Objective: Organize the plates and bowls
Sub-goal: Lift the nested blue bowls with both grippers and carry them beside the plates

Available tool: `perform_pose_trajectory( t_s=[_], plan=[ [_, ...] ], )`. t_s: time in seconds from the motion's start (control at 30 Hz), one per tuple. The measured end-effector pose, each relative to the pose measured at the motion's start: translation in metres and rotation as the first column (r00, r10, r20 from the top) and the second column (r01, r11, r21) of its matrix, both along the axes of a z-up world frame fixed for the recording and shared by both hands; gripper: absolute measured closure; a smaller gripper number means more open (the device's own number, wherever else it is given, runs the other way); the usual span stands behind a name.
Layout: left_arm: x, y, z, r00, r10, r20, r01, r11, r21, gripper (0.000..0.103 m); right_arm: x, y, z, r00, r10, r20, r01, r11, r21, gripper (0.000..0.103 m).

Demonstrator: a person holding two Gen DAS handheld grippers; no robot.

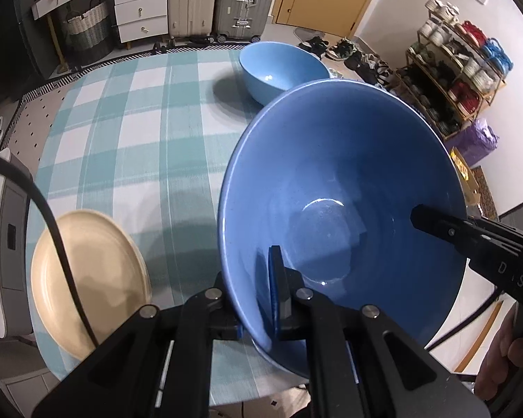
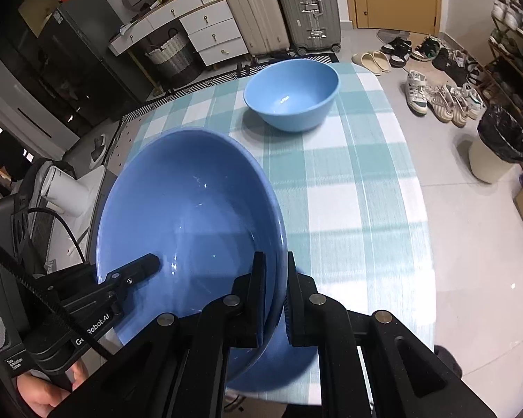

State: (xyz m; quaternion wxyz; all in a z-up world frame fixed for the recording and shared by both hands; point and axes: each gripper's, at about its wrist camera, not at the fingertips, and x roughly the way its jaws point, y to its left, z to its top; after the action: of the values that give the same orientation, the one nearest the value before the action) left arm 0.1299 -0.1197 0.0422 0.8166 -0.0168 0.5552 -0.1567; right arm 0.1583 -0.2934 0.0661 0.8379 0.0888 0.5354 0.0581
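Dark blue bowl (image 1: 341, 181) fills the lower right of the left wrist view, tilted, above the checked tablecloth (image 1: 139, 122). Left gripper (image 1: 261, 296) pinches its near rim; right gripper (image 2: 273, 299) pinches the opposite rim. Light blue bowl (image 2: 291, 94) stands at upper centre. Cream plate (image 1: 87, 278) lies lower left.

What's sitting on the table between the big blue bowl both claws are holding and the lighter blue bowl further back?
Nothing visible. Only bare teal-and-white checked tablecloth lies between the large glossy blue bowl and the light blue bowl. The cream plate sits off to the side.
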Motion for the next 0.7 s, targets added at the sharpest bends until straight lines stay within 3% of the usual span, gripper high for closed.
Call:
perform_pose_trajectory(
  t_s=[0.27,0.7],
  plan=[
    [-0.029,-0.008,-0.022,1.000,-0.008,-0.028,0.008,1.000,0.009,0.095,-0.034,-0.008,-0.025,0.999,-0.027,-0.023,0.027,1.000,0.012,0.094],
    [-0.043,-0.015,-0.055,0.998,-0.019,-0.061,0.022,0.999,0.041,0.095,-0.037,-0.012,-0.062,0.997,-0.027,-0.067,0.029,0.999,0.015,0.094]
  ],
)
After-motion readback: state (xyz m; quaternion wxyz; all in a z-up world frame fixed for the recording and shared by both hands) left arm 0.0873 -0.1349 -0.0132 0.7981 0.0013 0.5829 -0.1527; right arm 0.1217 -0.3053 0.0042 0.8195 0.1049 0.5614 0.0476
